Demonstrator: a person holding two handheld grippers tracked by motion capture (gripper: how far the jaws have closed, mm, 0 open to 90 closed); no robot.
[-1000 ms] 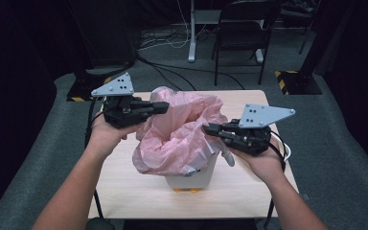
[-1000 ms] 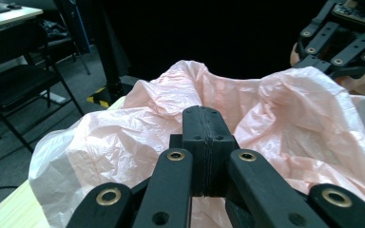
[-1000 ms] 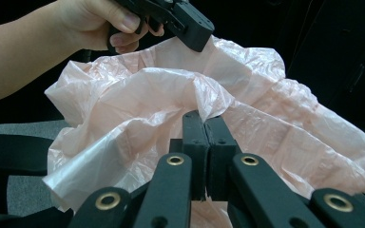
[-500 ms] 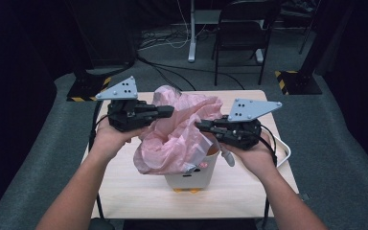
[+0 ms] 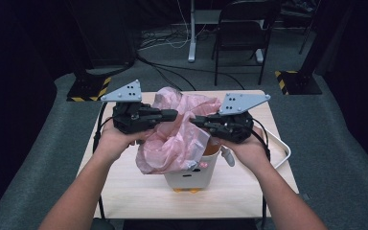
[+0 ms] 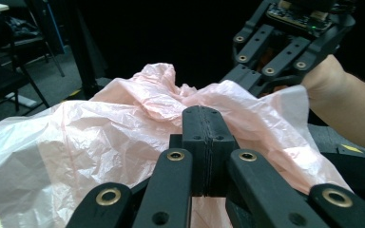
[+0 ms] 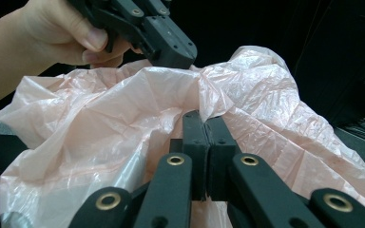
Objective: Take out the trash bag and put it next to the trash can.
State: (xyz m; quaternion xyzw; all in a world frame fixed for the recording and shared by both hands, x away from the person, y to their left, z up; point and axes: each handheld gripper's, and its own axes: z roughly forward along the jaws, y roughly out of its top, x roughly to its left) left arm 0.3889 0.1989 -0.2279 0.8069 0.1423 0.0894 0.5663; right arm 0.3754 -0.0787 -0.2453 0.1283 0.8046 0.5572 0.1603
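A crinkled pink plastic bag (image 5: 172, 143) lines a small white bin (image 5: 191, 175) that stands on the wooden table (image 5: 124, 191). My left gripper (image 5: 172, 114) is shut on the bag's left rim, and its closed jaws (image 6: 204, 121) sit against the pink film (image 6: 100, 137). From the right, my right gripper (image 5: 195, 120) is shut on a fold of the opposite rim (image 7: 204, 126). The two tips face each other, a short way apart, above the bin. The bag's mouth is bunched between them and hides the inside of the bin.
A white curved rim (image 5: 282, 148) lies at the table's right edge behind my right hand. A black chair (image 5: 242, 28) and cables on the floor are beyond the table. Dark floor surrounds the table.
My right gripper has moved left toward the left one and drawn the bag's rim with it, so the bag's mouth is more bunched. The left gripper has barely shifted.
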